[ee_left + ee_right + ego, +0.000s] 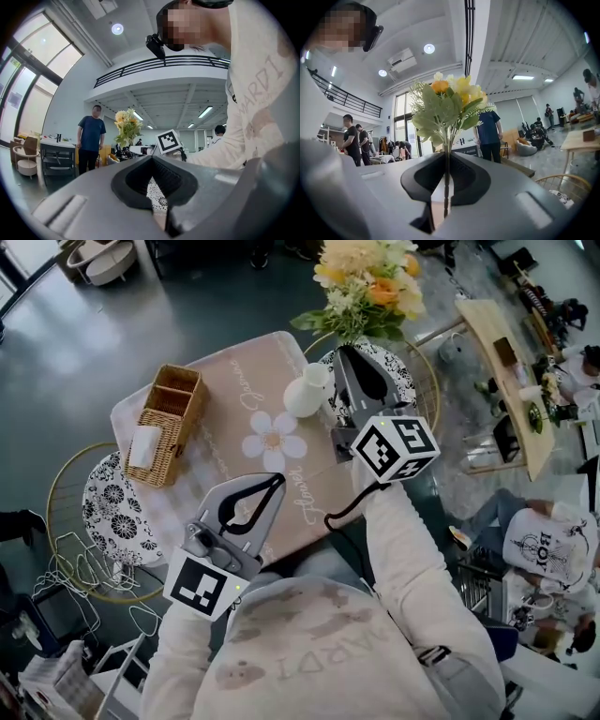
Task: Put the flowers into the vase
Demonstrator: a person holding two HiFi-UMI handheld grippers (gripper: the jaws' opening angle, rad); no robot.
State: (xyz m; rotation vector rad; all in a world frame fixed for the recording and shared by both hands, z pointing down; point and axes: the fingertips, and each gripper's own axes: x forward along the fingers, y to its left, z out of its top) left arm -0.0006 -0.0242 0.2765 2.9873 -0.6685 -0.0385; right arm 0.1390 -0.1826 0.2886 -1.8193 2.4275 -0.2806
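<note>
From the head view, the stems were hidden behind the right gripper [344,352], and the top of the flowers [367,282] was cut off by the picture's edge. The base of the vase [307,390] sat partly behind that gripper's body. How far the flowers stood above the table could not be made out.

A round table [111,512] with a black-and-white floral pattern and a thin gold rim carried a beige mat [234,381] printed with a white daisy. A wicker basket [173,418] stood on the mat's left part. The white vase stood near the mat's far edge, just beside the right gripper's tips. Around it lay a dark grey floor [112,324], and a long wooden table [502,362] stood off to the right. The left gripper view showed tall windows [28,61], a balcony railing [154,63] and a person [90,136] standing in a dark shirt.

The flowers [447,105] were a small bunch of yellow, orange and cream blooms with green leaves. They were held upright, up and to the right of the vase and not in it. The right gripper [446,157] was clamped on the thin green stem [446,187]. The left gripper [152,159] hung over the mat's near edge, its jaws pressed together with nothing between them.
</note>
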